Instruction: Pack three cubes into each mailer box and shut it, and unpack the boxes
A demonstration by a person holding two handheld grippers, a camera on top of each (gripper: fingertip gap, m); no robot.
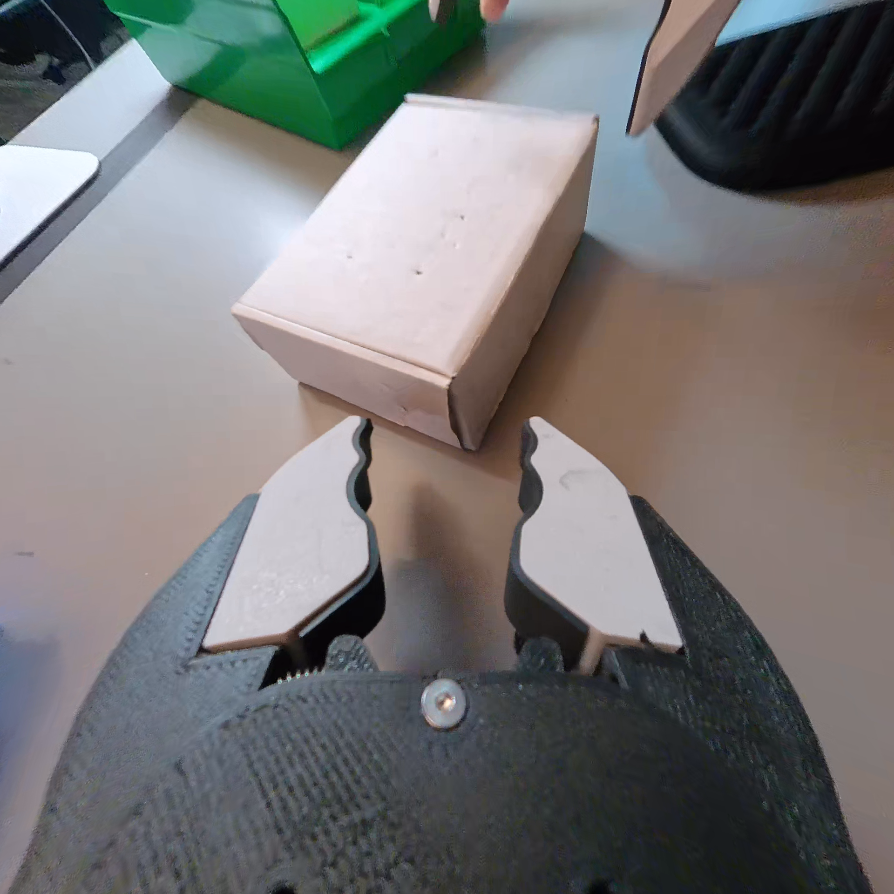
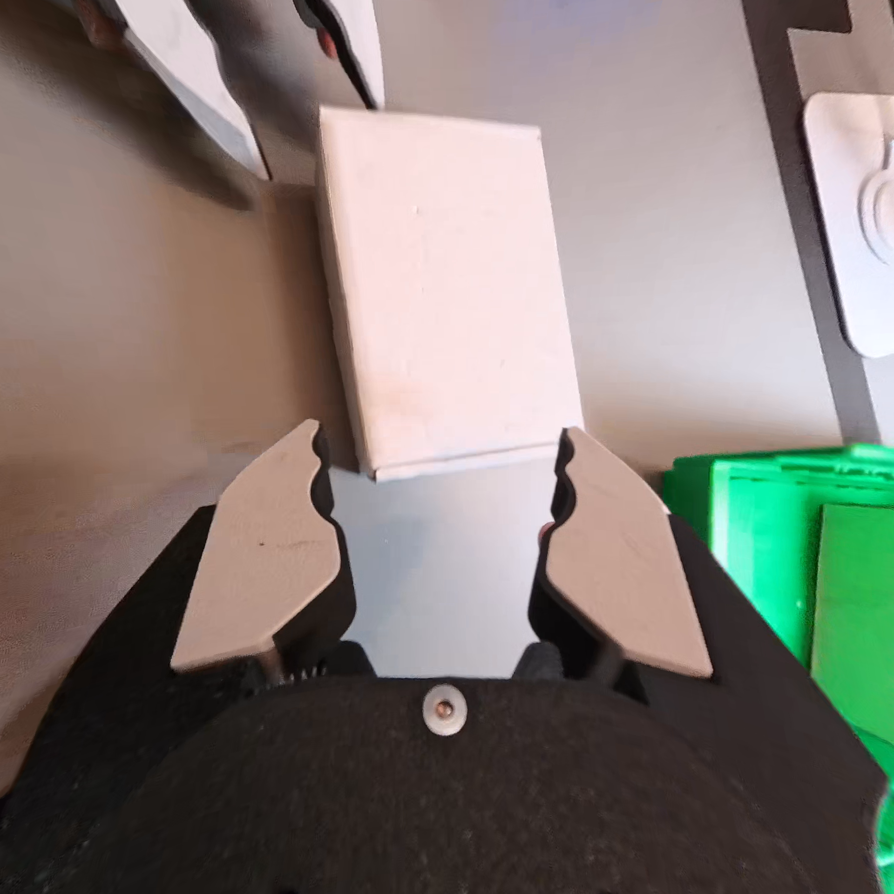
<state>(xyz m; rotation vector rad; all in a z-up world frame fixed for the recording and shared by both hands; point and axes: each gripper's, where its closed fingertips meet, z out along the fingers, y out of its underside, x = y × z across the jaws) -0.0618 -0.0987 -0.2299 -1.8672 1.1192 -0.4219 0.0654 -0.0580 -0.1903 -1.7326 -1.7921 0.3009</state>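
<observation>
A shut cardboard mailer box [image 1: 416, 261] lies flat on the grey table. My left gripper [image 1: 447, 425] is open and empty, its tips just short of the box's near corner. In the right wrist view the same box [image 2: 445, 290] is seen from above, and my right gripper [image 2: 440, 435] is open and empty, hovering over the box's near end. The right gripper's finger shows at the top right of the left wrist view [image 1: 672, 63]. The left gripper's fingers [image 2: 193, 87] show at the top left of the right wrist view. No cubes are visible.
A green bin [image 1: 290, 63] stands behind the box; it also shows at the right of the right wrist view [image 2: 798, 580]. A white flat pad [image 2: 856, 217] lies beside a dark seam in the table. A black ribbed object [image 1: 798, 111] sits at the far right.
</observation>
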